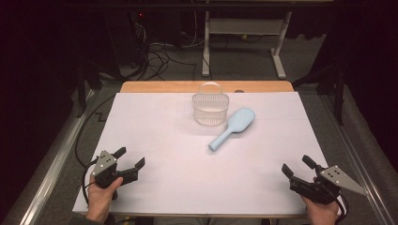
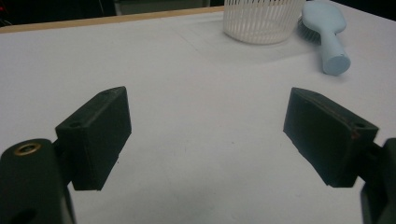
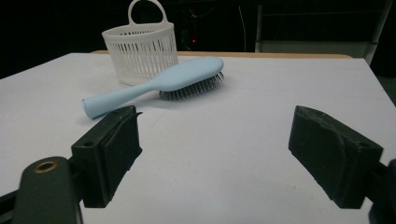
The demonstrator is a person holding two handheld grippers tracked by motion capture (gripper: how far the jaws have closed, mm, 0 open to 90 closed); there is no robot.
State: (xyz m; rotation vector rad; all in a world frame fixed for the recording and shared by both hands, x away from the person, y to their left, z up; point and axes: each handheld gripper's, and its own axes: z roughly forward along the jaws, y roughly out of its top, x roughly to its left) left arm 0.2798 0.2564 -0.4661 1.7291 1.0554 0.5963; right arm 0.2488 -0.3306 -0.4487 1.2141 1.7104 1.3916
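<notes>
White worktop spread wide, white slatted basket at its far middle, light blue hairbrush lying bristles-down just beside it. Left gripper and right gripper sit at the near corners, jaws gaping, holding nothing.

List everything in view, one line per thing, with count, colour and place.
basket: one, white slatted with a loop handle, upright at the far middle of the table
hairbrush: one, light blue, bristles down, lying just right of the basket, handle pointing toward the near side
table: one, white top with a wooden far edge
desk frame: one, white, on the floor beyond the table
cables: several, dark, on the floor behind the table
left gripper: one, black, near left corner, jaws open, nothing between them
right gripper: one, black, near right corner, jaws open, nothing between them
hands: two, at the near edge, one holding each gripper
</notes>
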